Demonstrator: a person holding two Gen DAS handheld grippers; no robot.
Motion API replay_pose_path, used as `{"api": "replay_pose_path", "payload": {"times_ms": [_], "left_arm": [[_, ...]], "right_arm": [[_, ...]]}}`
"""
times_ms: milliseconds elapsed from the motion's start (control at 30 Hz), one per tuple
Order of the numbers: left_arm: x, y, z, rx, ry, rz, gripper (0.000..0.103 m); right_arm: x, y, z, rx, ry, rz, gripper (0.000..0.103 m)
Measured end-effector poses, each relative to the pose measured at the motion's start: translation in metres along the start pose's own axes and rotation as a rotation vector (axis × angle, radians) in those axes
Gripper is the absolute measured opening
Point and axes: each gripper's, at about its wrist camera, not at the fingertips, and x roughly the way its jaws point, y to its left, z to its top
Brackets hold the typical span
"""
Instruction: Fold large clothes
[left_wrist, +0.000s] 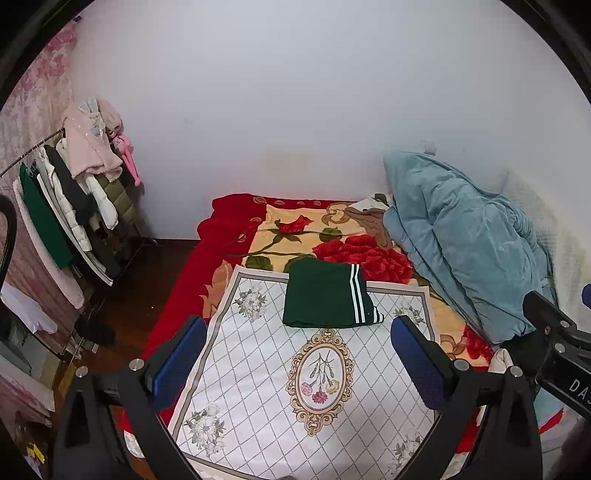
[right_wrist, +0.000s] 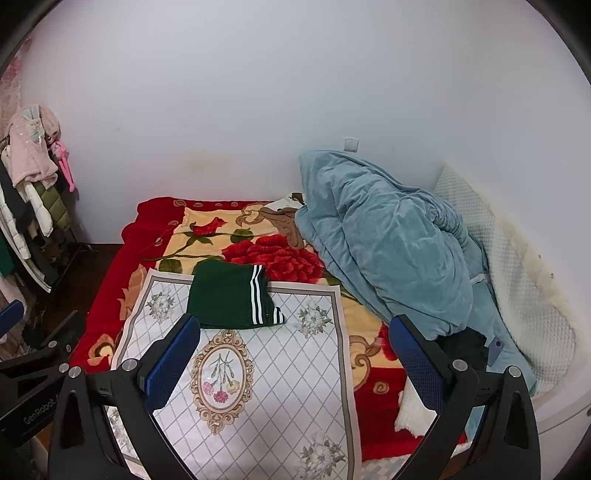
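A dark green garment (left_wrist: 327, 295) with white side stripes is seen folded into a compact rectangle at the far end of a white diamond-patterned mat (left_wrist: 295, 387), its top edge lapping onto the red rose blanket (left_wrist: 332, 247) that covers the bed. The fold is judged to be finished or nearly so. Both tools are held back above the near end of the mat, well apart from the cloth: the left gripper (left_wrist: 299, 363) is spread wide with nothing between its blue pads, and the right gripper (right_wrist: 295, 363) is likewise spread and empty. The next move is judged to call for a last smoothing, or for the bundle to be lifted aside. A heaped teal quilt (right_wrist: 388, 240) lies beside the mat. "GenRobot" can be read on the left tool's body in the right view; "DA" on the right tool's in the left.
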Motion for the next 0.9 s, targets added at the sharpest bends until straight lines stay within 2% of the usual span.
{"api": "replay_pose_path", "payload": {"times_ms": [900], "left_arm": [[-0.019, 0.008, -0.004, -0.014, -0.026, 0.004, 0.102]], "right_arm": [[-0.007, 0.005, -0.01, 0.001, -0.001, 0.008, 0.103]]}}
